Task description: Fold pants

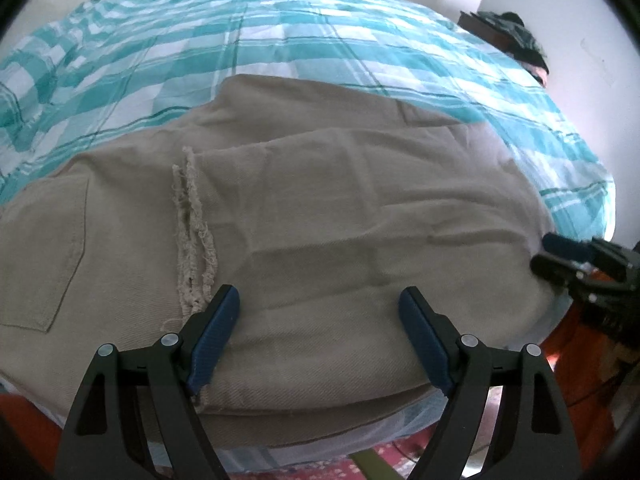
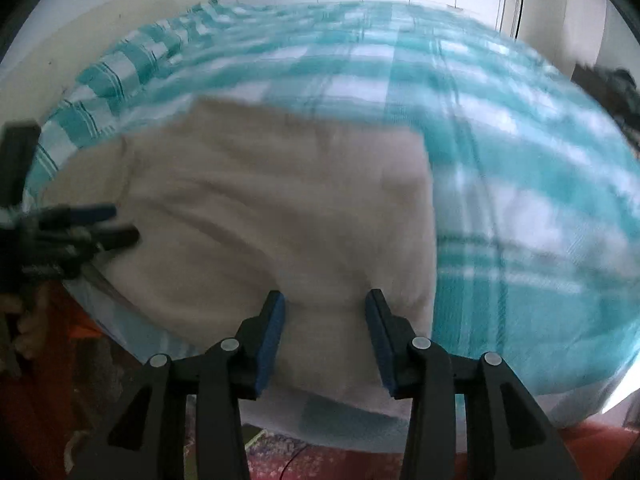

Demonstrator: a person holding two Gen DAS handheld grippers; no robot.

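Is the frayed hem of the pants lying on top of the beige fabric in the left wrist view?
Yes, the frayed hem lies flat on the folded beige pants, beside the back pocket.

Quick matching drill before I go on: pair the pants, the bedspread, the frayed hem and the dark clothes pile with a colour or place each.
Things:
1. pants
2. bedspread
3. frayed hem
4. dark clothes pile

Descriptions:
A. teal and white checks
B. far right edge of the bed, by the wall
C. plain beige, spread along the near edge of the bed
D. loose threads just ahead of the left tool's left finger

Pairs: 1-C, 2-A, 3-D, 4-B
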